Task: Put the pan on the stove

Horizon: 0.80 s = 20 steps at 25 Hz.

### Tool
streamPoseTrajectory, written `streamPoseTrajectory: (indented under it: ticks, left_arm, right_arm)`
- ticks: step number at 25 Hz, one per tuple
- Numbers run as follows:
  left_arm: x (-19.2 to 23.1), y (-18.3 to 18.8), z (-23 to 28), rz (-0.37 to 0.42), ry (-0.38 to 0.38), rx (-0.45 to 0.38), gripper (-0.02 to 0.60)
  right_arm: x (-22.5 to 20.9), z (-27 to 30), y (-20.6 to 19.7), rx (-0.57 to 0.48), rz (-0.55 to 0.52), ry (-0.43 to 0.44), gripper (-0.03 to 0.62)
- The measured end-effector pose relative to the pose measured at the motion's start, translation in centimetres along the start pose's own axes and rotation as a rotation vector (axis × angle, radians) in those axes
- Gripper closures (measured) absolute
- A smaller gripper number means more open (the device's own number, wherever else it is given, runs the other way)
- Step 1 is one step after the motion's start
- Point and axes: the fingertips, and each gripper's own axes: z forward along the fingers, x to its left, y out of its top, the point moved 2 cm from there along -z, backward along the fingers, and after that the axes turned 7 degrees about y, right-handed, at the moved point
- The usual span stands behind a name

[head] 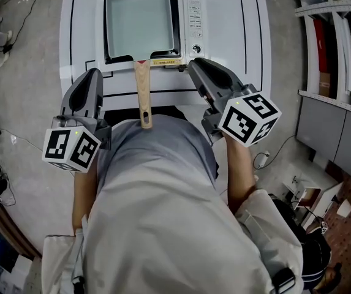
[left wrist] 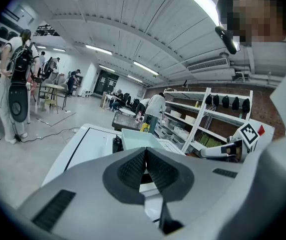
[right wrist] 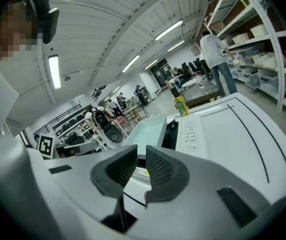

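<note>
1. The pan (head: 139, 20) is already on the stove (head: 195, 17). It's a rectangular, pale one sitting flat on the burner, and the stove is on the white counter (head: 249, 35).
2. The pan's wooden handle (head: 143, 90) points straight back at the person and runs between the two tools. Neither one is touching it.
3. The left hand-held gripper (left wrist: 145, 151) has its jaws pressed together at the tips with nothing in them. It hangs left of the handle, short of the stove.
4. The right hand-held gripper (right wrist: 142, 149) has its jaws a narrow slit apart, also empty. It's near the stove's front right corner, below the control panel.
5. Both marker cubes sit close to the person's body, the left cube (head: 71, 147) and the right cube (head: 249, 116).
</note>
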Motion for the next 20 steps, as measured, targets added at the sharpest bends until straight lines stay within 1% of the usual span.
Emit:
streamPoseTrajectory:
  ticks: [6,13,16,20]
  left_arm:
    - [-0.4,0.3,-0.1,0.002,-0.005,-0.008,0.574]
    - [-0.6,0.0,-0.1,-0.011,0.0,-0.001,0.574]
    - [-0.4,-0.4,-0.2,-0.016,0.009,0.002,0.574]
    - [-0.3,-0.8,-0.3,-0.002,0.03,0.013,0.574]
  right_arm:
    - [0.3,-1.0,0.8,-0.013,-0.091,-0.063,0.566]
    - [0.5,-1.3,0.9,0.014,-0.224,-0.146,0.583]
    - [0.7,-1.4,1.0,-0.003,-0.226,-0.162,0.585]
    - [1.3,-1.4,0.6,-0.002,-0.225,-0.141,0.585]
